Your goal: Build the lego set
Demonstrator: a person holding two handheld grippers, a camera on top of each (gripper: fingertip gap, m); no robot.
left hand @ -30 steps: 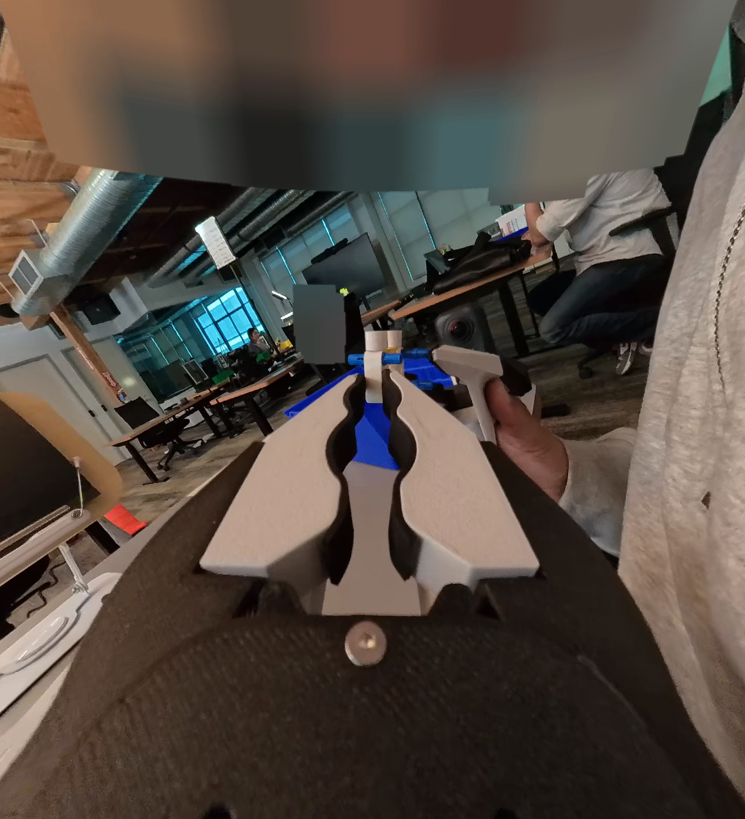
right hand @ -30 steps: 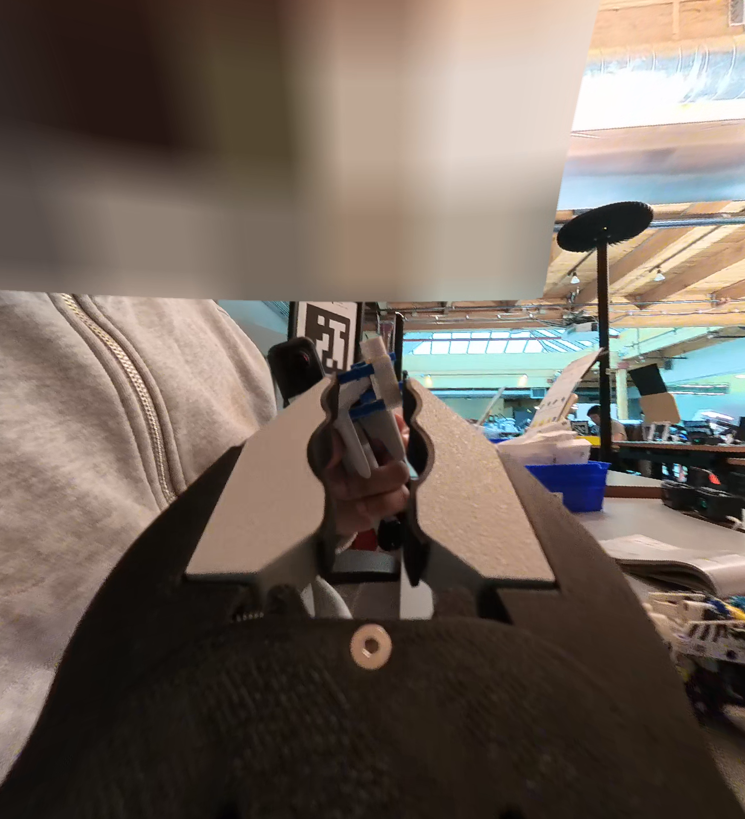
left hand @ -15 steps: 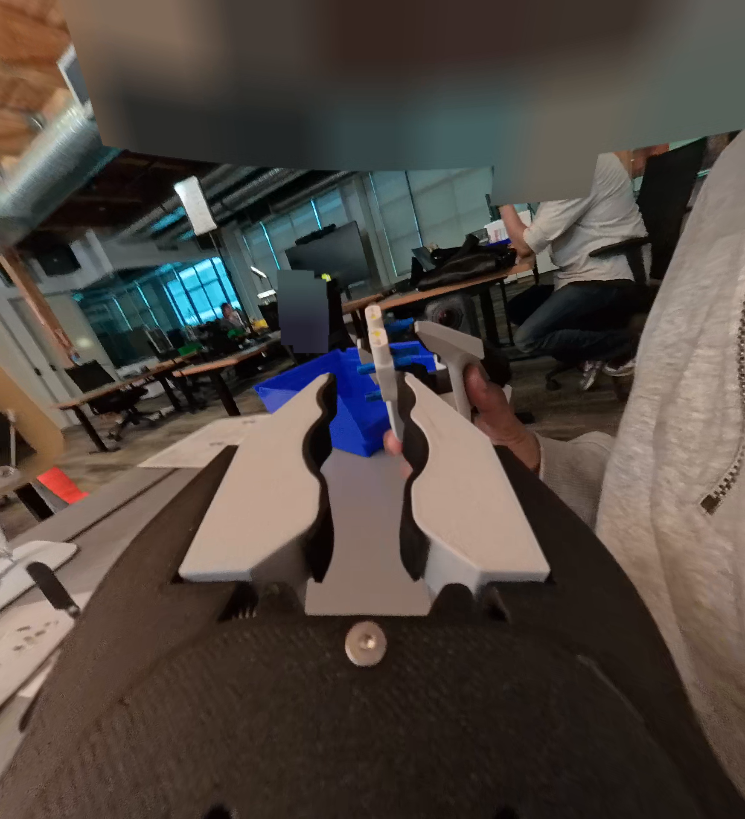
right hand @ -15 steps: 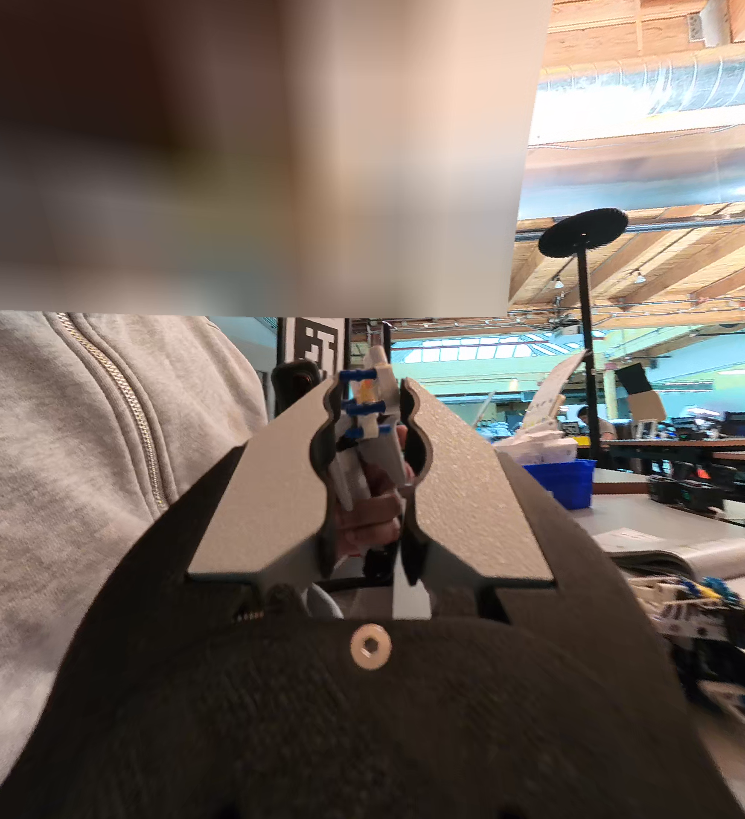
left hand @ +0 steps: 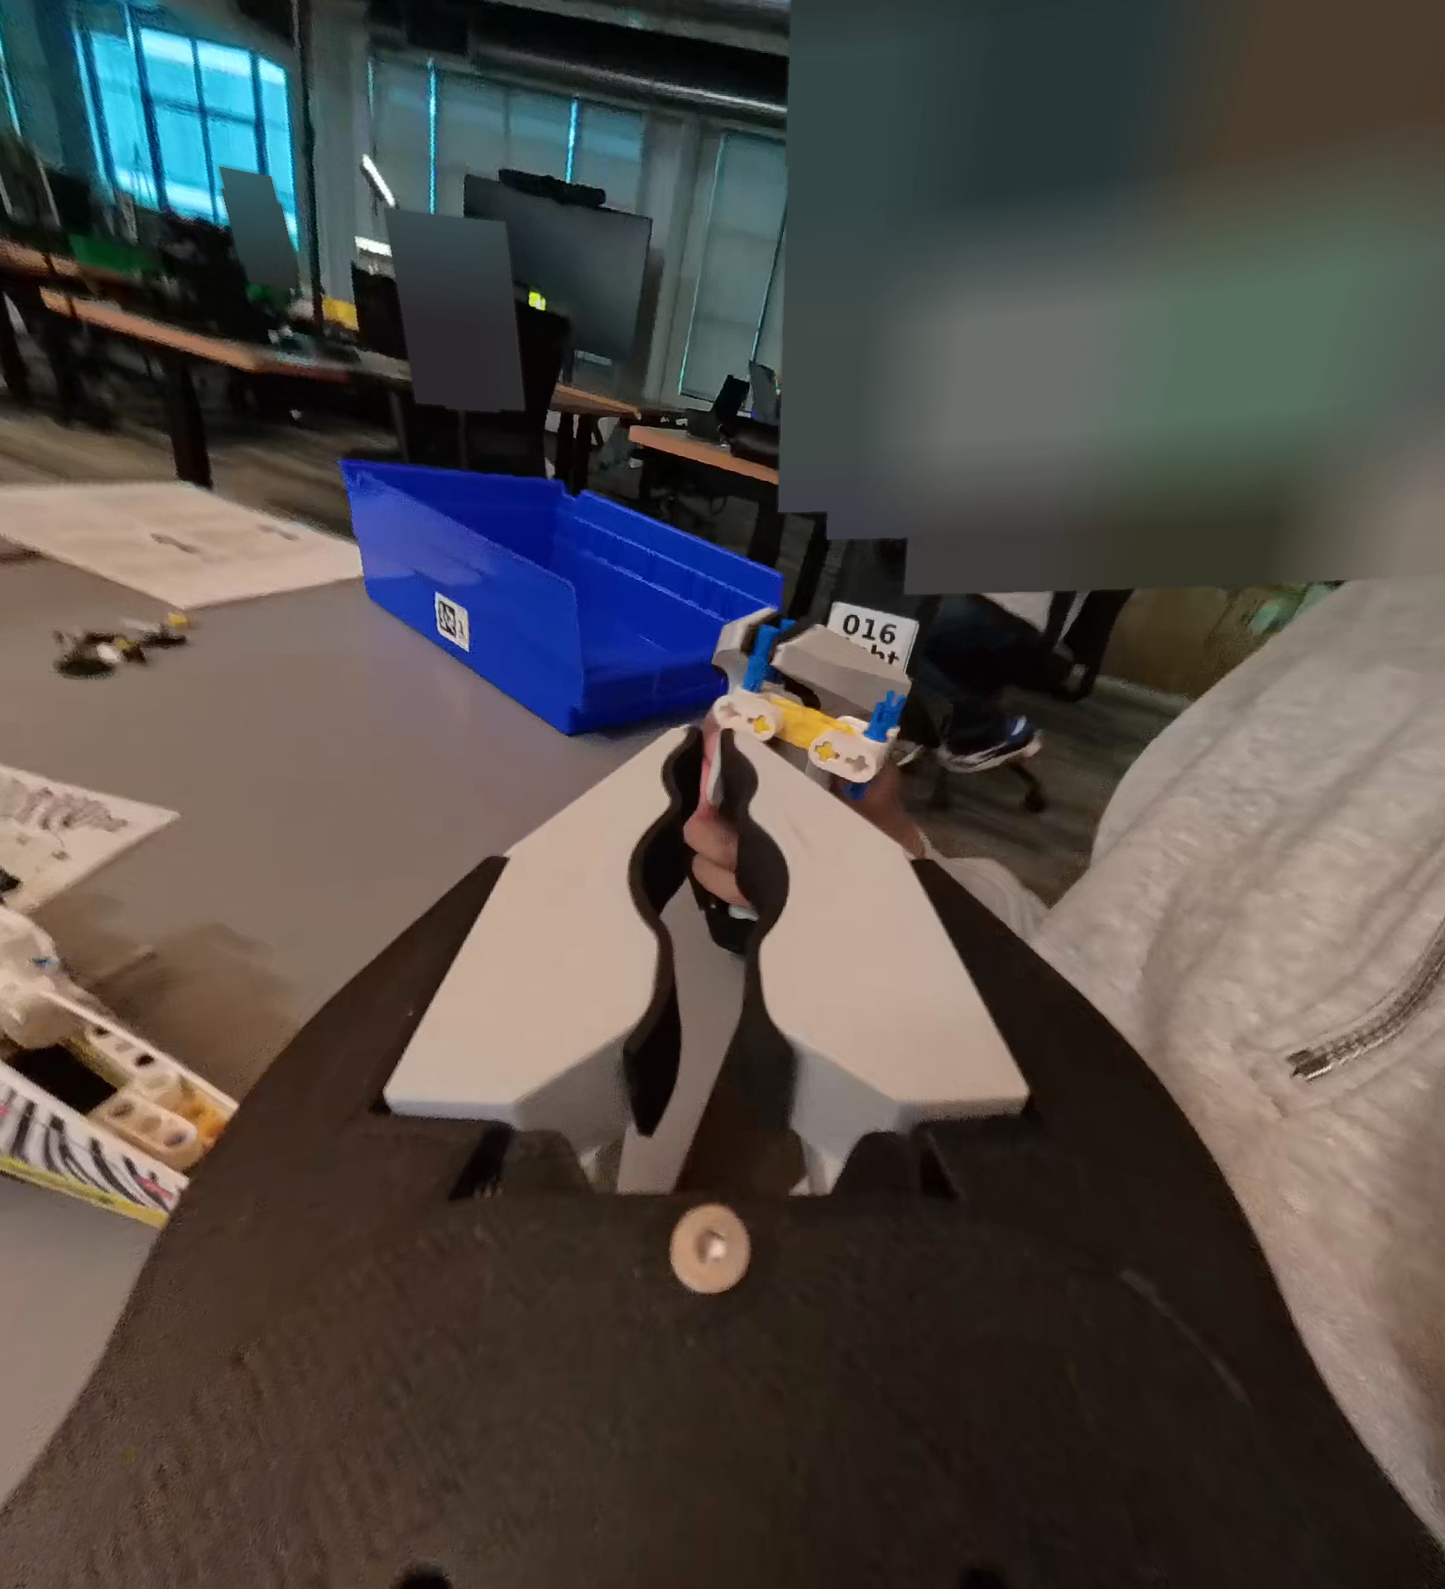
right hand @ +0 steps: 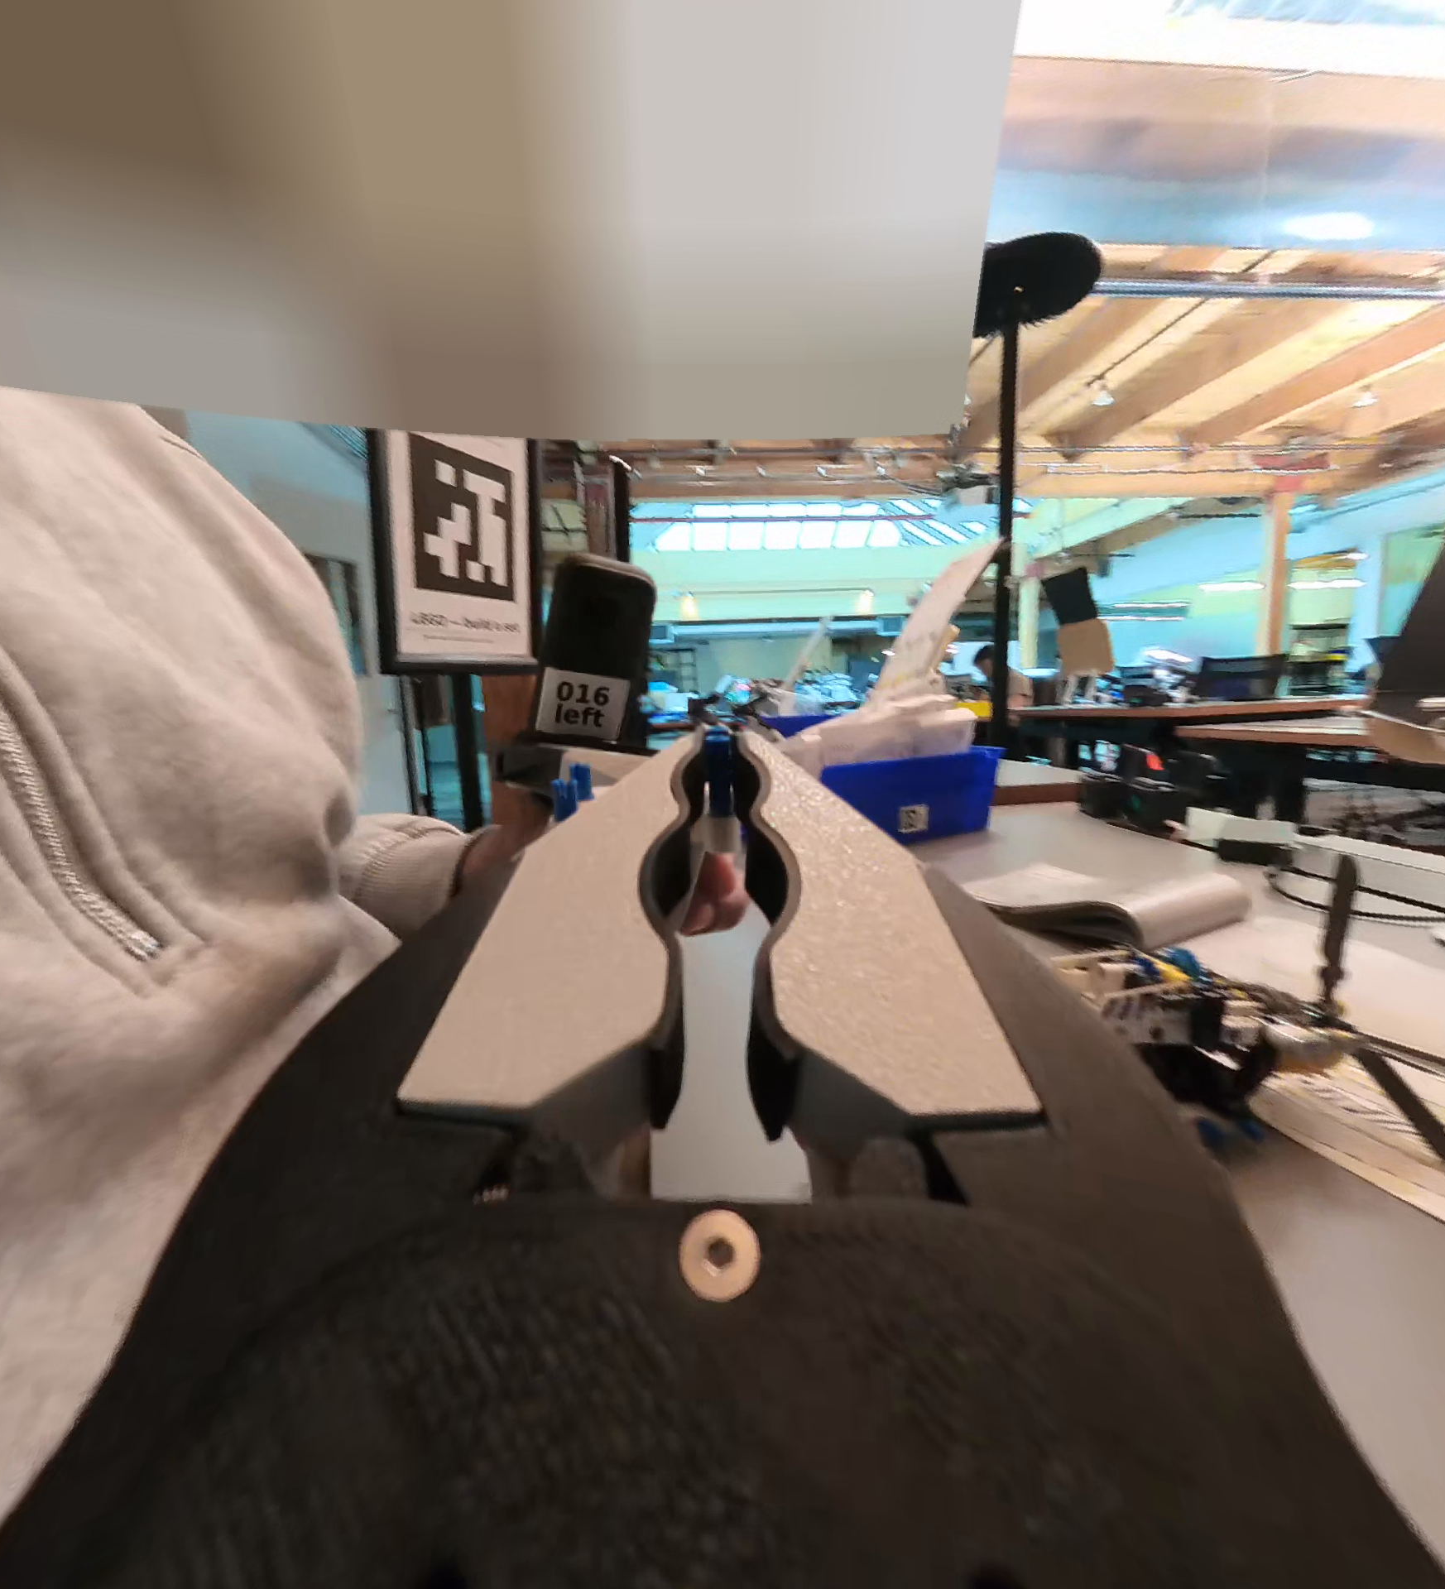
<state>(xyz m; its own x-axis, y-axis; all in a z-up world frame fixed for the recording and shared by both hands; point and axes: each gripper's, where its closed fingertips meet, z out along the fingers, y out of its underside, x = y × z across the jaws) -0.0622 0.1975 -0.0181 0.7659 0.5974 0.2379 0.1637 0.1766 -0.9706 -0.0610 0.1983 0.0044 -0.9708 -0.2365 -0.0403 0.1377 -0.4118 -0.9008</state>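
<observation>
A small lego assembly (left hand: 796,731) of white beams, a yellow axle and blue pins is held in the air between both grippers, close to the person's grey hoodie. My left gripper (left hand: 709,761) is shut on one white beam of it. My right gripper (right hand: 719,761) is shut on a blue pin and white piece (right hand: 716,795) of the same assembly. The right gripper also shows in the left wrist view (left hand: 788,653), just behind the assembly. The left gripper shows in the right wrist view (right hand: 569,765), to the left. A hand is visible behind the jaws.
A part-built white lego model (left hand: 57,1058) lies on an instruction sheet on the grey table (left hand: 315,731); it also shows in the right wrist view (right hand: 1175,1006). A blue bin (left hand: 547,602) stands on the table farther off. An open booklet (right hand: 1115,894) lies nearby.
Both views have swung down toward the table. The left gripper, open wide half a second ago, has shut on the assembly. The assembly has turned so its yellow axle faces the left camera.
</observation>
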